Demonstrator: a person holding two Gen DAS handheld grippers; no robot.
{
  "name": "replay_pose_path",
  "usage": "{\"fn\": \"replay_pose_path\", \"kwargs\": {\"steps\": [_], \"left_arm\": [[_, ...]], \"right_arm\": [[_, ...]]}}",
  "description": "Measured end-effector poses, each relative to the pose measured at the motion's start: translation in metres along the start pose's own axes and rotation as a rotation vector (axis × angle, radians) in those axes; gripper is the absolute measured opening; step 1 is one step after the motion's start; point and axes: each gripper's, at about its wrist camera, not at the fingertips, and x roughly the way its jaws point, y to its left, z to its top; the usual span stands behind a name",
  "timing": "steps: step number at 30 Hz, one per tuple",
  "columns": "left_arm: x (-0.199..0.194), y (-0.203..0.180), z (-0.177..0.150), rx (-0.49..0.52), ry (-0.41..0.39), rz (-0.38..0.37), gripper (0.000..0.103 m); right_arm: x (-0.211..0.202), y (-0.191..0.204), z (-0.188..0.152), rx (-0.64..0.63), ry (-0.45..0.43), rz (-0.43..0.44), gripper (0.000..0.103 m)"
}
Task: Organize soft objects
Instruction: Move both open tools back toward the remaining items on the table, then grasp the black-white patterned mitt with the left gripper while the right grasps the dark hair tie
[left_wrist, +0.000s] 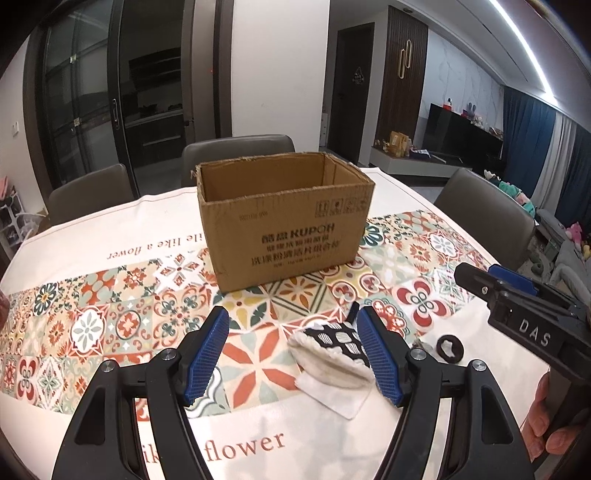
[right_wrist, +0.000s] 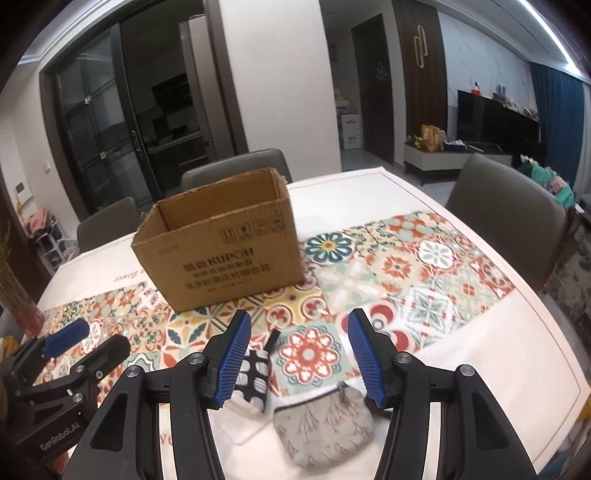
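Observation:
An open brown cardboard box (left_wrist: 284, 218) stands on the patterned tablecloth; it also shows in the right wrist view (right_wrist: 221, 243). My left gripper (left_wrist: 290, 354) is open, above the table, with a black-and-white patterned fleece-lined mitt (left_wrist: 332, 347) just inside its right finger. The mitt lies on a white folded cloth (left_wrist: 332, 395). My right gripper (right_wrist: 299, 360) is open above a grey zip pouch with a branch print (right_wrist: 325, 428); the mitt (right_wrist: 253, 376) lies by its left finger. A black hair tie (left_wrist: 450, 348) lies right of the mitt.
The table (left_wrist: 110, 229) carries a tiled-pattern cloth with lettering. Grey chairs (left_wrist: 236, 151) stand behind the table and one at the right (right_wrist: 506, 210). A reddish vase (right_wrist: 26, 314) stands at the left edge. The other gripper shows in each view (left_wrist: 517, 306) (right_wrist: 66, 354).

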Motion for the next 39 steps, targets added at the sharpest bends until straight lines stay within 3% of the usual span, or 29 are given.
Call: {"fn": "replay_pose_path", "kwargs": {"steps": [7, 19, 28, 39], "left_arm": [[0.003, -0.008, -0.023, -0.015, 0.017, -0.041, 0.073], [0.019, -0.016, -0.045, -0.018, 0.009, -0.022, 0.073], [0.04, -0.024, -0.048, -0.03, 0.002, -0.028, 0.078], [0.08, -0.017, -0.038, -0.131, 0.072, -0.03, 0.084]], "right_arm": [[-0.011, -0.021, -0.014, 0.056, -0.042, -0.068, 0.056], [-0.008, -0.037, -0.051, 0.092, -0.049, -0.158, 0.056], [0.015, -0.059, -0.061, 0.167, 0.003, -0.193, 0.056], [0.05, -0.077, -0.067, 0.329, 0.077, -0.227, 0.056]]}}
